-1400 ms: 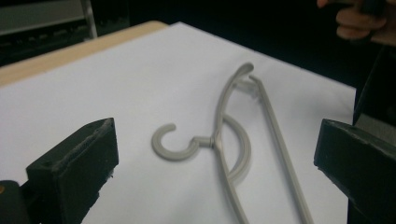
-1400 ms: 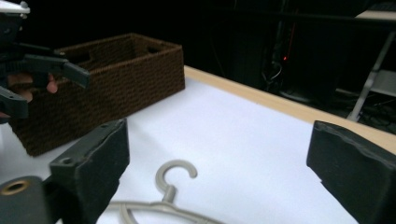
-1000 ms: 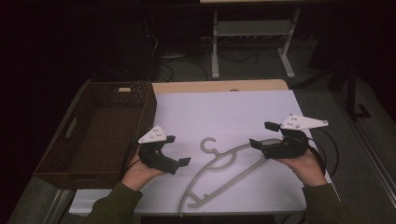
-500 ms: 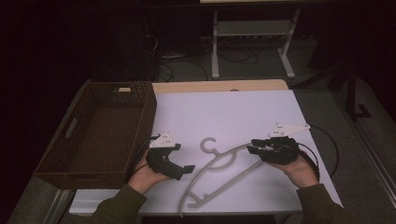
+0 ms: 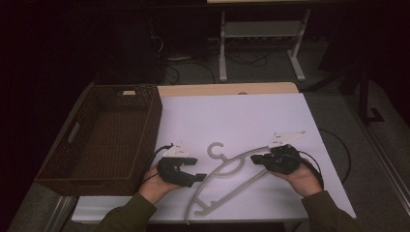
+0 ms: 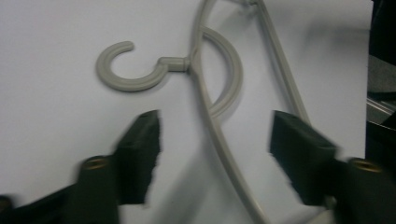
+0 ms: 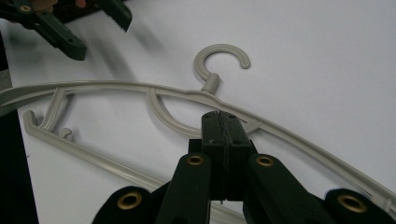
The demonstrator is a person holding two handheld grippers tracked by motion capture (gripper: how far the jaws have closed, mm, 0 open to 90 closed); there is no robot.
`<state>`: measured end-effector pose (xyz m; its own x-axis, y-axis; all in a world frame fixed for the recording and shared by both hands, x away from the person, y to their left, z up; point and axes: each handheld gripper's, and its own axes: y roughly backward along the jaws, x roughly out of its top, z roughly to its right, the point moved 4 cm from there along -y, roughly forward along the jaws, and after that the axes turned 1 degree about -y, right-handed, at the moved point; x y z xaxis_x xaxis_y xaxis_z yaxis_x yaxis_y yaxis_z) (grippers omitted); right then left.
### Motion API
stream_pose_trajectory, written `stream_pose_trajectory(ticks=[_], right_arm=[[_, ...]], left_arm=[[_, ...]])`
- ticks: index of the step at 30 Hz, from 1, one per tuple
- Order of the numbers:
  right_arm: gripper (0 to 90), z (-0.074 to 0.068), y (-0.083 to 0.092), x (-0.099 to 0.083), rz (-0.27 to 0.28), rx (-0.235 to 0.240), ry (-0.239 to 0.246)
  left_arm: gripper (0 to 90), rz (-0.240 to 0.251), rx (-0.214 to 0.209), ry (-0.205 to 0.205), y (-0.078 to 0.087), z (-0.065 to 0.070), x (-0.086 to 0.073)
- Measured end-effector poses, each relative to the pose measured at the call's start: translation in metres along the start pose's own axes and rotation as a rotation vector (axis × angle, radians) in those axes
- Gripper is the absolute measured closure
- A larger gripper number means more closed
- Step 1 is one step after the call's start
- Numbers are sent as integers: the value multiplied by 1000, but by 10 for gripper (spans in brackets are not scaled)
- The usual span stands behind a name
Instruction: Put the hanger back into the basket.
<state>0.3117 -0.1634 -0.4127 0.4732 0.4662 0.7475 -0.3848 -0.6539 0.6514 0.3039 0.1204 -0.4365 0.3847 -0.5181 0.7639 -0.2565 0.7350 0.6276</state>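
A grey plastic hanger (image 5: 227,169) lies flat on the white table (image 5: 251,116), its hook (image 5: 216,149) pointing away from me. My left gripper (image 5: 197,179) is low at the hanger's left arm. In the left gripper view that arm (image 6: 210,121) runs between the pads of my left gripper (image 6: 217,128). These jaws have just been closing, and neither pad touches the arm. My right gripper (image 5: 255,158) rests at the hanger's right arm. Its jaws have just closed, and the pads (image 7: 219,119) meet flush over the hanger's upper arm (image 7: 116,86), with nothing seen between them.
A dark woven basket (image 5: 145,125) stands on the left part of the table, close to my left hand. Cables trail from both grippers over the table. Beyond the table's far edge are a metal stand (image 5: 261,29) and a dark floor.
Both grippers have sunk onto the table at the hanger. The right jaws went from wide open to shut. The left jaws have narrowed around the hanger's arm.
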Motion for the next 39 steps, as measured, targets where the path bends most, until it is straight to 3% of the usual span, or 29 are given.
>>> stream_pose_trajectory(ticks=[3,5,6,10,16,20,24,30,39], right_arm=[[893,0,1,0,-1,1,1],[893,0,1,0,1,0,1],[893,0,1,0,3,1,1],[893,2,2,0,9,0,-2],[887,3,3,0,16,-3,-2],[667,5,3,0,36,-1,-11],[448,7,4,1,53,-28,-30],[364,11,4,0,61,-61,-53],[334,15,4,0,66,-81,-70]], left_arm=[[753,-13,-31,-5,-4,6,1],[881,-38,-48,-20,-8,10,1],[900,-52,-53,-28,-10,11,1],[900,-95,-71,-29,-24,19,-2],[900,-172,-38,-61,-39,21,-7],[900,-174,-29,-44,-41,20,-7],[900,-185,-6,-63,-43,19,-7],[900,-214,80,-86,-43,3,-8],[900,-203,175,-49,-42,-27,-3]])
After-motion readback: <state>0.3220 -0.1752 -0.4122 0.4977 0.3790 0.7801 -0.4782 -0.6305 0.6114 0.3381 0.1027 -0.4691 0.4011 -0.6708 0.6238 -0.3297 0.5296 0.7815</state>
